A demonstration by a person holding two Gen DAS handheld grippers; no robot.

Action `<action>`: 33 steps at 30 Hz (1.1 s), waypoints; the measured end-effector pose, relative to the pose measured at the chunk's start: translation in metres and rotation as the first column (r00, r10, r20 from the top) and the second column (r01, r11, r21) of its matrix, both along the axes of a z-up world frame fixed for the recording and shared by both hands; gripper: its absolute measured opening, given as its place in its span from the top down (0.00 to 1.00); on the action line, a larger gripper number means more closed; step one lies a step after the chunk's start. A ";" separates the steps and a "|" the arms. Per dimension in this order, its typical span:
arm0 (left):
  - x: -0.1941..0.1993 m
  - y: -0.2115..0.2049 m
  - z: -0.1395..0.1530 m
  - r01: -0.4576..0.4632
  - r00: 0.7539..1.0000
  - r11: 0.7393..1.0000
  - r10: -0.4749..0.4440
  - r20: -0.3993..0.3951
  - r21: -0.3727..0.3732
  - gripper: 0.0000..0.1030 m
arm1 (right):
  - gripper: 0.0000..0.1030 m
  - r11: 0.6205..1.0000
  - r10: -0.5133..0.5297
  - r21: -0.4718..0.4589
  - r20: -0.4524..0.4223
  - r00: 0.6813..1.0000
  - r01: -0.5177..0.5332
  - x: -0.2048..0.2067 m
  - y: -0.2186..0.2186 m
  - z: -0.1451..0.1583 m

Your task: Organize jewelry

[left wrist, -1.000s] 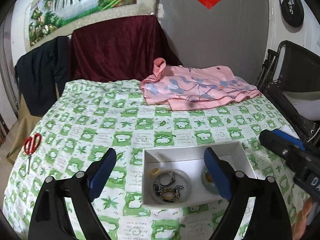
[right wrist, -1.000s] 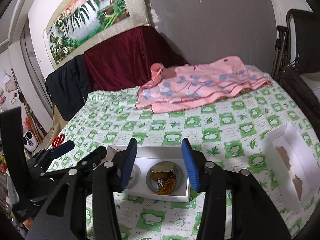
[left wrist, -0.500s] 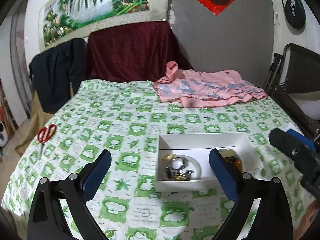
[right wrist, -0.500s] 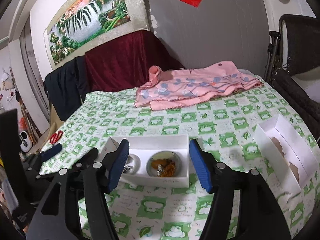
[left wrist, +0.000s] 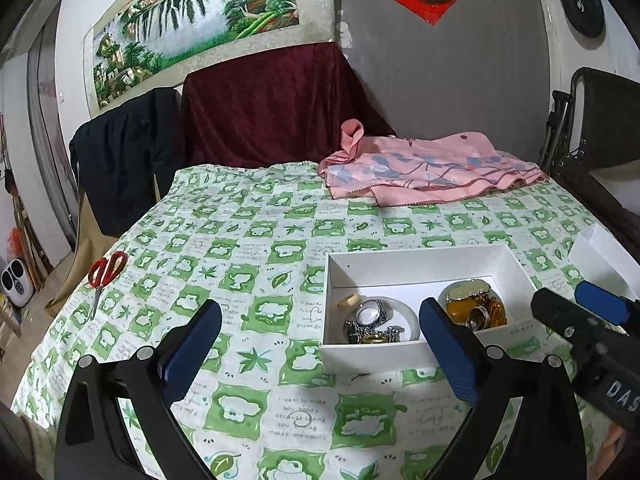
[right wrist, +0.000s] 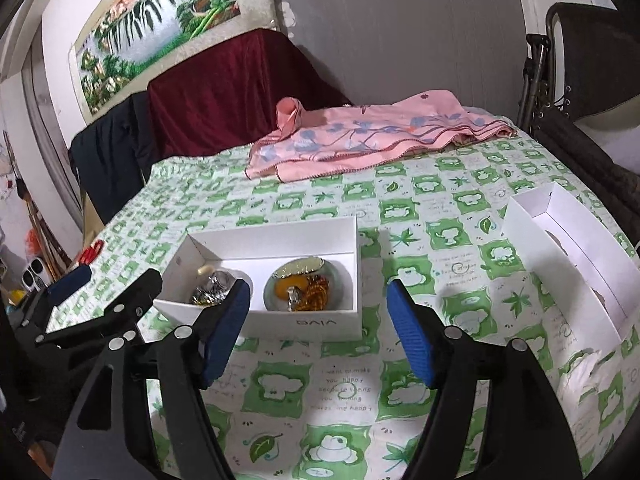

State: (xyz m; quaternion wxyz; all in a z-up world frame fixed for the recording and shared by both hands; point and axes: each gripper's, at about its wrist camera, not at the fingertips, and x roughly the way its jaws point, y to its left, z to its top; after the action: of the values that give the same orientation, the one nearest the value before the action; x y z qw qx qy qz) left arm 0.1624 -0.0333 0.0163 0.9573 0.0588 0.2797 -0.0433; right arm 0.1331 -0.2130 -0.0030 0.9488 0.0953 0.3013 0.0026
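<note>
Item one: the open white cardboard box [left wrist: 424, 276], lying on the green-and-white patterned tablecloth [left wrist: 256, 240], right of centre in the left wrist view and left of centre in the right wrist view [right wrist: 280, 320]. Inside we count two round glass dishes side by side. The dish of silver-toned rings and chain [left wrist: 380, 320] sits at the box's left in both views; a small cream ring [left wrist: 347, 301] lies beside it on the box floor. The dish of amber and gold pieces [left wrist: 474, 306] sits at the box's right [right wrist: 306, 286].

Item two: our left gripper [left wrist: 320, 356], blue-padded fingers spread wide with nothing between them, held above the cloth at lower frame, short of the box's near wall.

Item three: our right gripper [right wrist: 318, 334], fingers likewise wide apart and empty, framing the box's near right corner at lower centre.

Item four: the white box lid [right wrist: 568, 264], open side up, at the right edge of the right wrist view, well apart from the box.

Item five: red-handled scissors [left wrist: 105, 271] at the cloth's left edge.

Item six: a folded pink floral cloth [left wrist: 428, 172] at the table's far side.
</note>
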 end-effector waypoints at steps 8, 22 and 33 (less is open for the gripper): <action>-0.004 0.000 0.002 0.008 1.000 1.000 -0.008 0.015 -0.003 0.05 | 0.31 1.000 -0.005 -0.011 0.019 1.000 0.005 -0.003 0.002 0.001; -0.014 0.001 0.003 -0.009 1.000 1.000 0.009 0.008 0.005 0.05 | 0.29 0.999 -0.027 -0.029 0.023 0.999 0.028 -0.020 0.007 0.001; -0.034 0.001 0.002 -0.016 0.998 0.999 0.014 0.054 0.036 0.05 | 0.28 0.998 -0.032 -0.047 0.033 0.999 0.033 -0.034 0.010 -0.003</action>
State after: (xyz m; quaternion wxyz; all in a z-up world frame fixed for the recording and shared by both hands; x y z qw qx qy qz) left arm 0.1282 -0.0321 0.0187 0.9636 0.0752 0.2548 -0.0295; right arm 0.0994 -0.2035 -0.0059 0.9554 0.0777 0.2844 -0.0184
